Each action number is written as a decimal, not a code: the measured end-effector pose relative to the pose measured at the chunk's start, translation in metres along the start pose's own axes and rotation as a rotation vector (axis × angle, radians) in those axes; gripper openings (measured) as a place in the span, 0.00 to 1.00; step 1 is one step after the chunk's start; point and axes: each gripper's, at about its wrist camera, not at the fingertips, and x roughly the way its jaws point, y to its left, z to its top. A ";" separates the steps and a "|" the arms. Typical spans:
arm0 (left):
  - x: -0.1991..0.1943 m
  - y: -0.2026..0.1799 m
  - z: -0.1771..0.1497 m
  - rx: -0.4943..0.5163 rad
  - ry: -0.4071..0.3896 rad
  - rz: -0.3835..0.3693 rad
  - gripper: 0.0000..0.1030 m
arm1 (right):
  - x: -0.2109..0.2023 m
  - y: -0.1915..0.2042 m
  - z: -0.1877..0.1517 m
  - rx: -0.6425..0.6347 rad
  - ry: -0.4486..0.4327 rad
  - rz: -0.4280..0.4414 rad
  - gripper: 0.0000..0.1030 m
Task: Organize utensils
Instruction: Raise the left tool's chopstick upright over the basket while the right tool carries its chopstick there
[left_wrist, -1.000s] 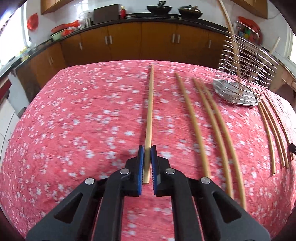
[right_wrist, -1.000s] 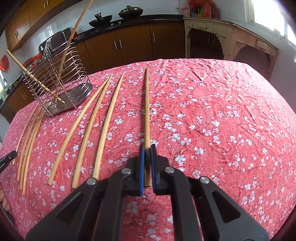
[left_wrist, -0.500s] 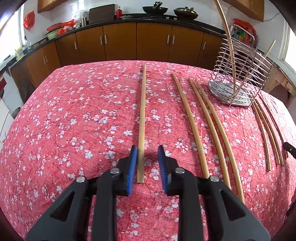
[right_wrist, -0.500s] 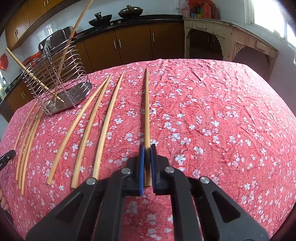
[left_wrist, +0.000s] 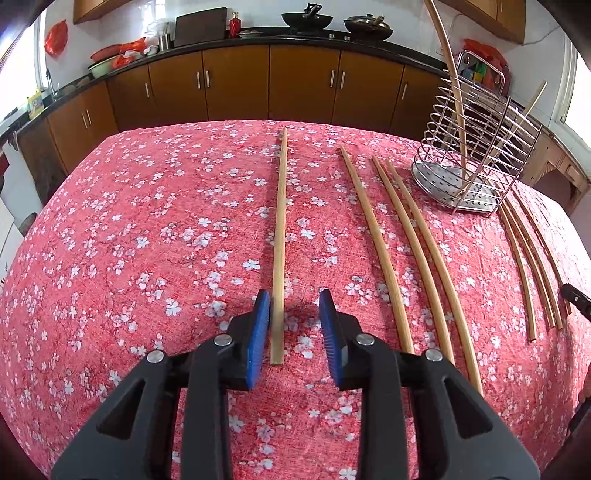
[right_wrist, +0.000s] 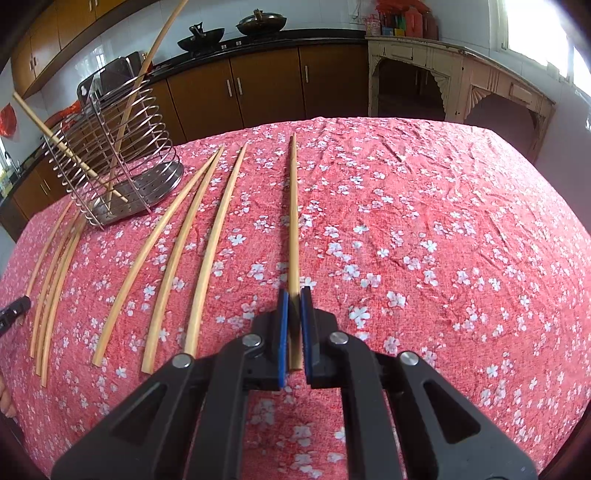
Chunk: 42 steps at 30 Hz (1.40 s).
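Between the blue pads of my left gripper lies the near end of a long straight pale wooden chopstick, flat on the red cloth with white blossoms; my jaws are opening, and the stick sits close against the left-hand pad with a clear gap to the other one. My right gripper is clamped narrow on the near end of another straight wooden chopstick — it runs away from me across the same cloth. Just beyond the left gripper, to its right side in that view, three more pale chopsticks lie side by side, the nearer two almost touching. Past them, a further cluster of thin chopsticks lies close together near the table edge. Farther off stands the round steel wire utensil holder with a perforated base, upright on the cloth, with two chopsticks leaning inside it — one tall and tilted one way, the other slanting out the opposite side. Behind the table runs a row of brown wooden kitchen cabinets under a dark counter carrying two black woks.
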 end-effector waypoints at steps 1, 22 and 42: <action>-0.001 0.000 -0.001 0.008 0.001 0.011 0.28 | -0.001 0.002 -0.001 -0.012 0.000 -0.007 0.09; -0.043 0.014 -0.014 -0.005 -0.076 -0.003 0.07 | -0.066 -0.017 -0.009 0.000 -0.145 0.034 0.07; -0.161 0.010 0.037 -0.076 -0.437 -0.123 0.07 | -0.169 -0.030 0.041 0.033 -0.514 0.092 0.07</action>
